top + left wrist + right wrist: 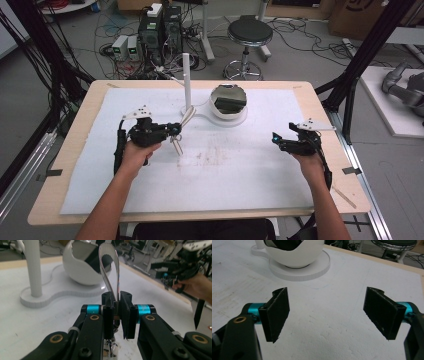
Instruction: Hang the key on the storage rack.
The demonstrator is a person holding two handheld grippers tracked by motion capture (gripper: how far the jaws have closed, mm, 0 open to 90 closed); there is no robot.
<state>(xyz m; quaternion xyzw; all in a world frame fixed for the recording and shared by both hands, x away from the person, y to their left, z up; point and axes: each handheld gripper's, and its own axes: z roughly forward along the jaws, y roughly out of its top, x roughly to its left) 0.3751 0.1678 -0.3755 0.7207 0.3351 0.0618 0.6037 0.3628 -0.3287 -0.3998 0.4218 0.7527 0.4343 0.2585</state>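
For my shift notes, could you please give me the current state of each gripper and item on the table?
left gripper: shut on the tongs.
tongs: lifted off the mat, arms pinched together.
right gripper: open, holding nothing.
white bowl: tilted on its stand, dark block inside.
white post: upright.

A lab — floor cables (107, 27), computer towers (161, 29), stool (249, 35).

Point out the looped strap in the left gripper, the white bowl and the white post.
looped strap (110, 270), left gripper view, on the loop above the shut jaws.
white bowl (299, 258), right gripper view, on its outer wall.
white post (187, 82), high view, on its shaft.
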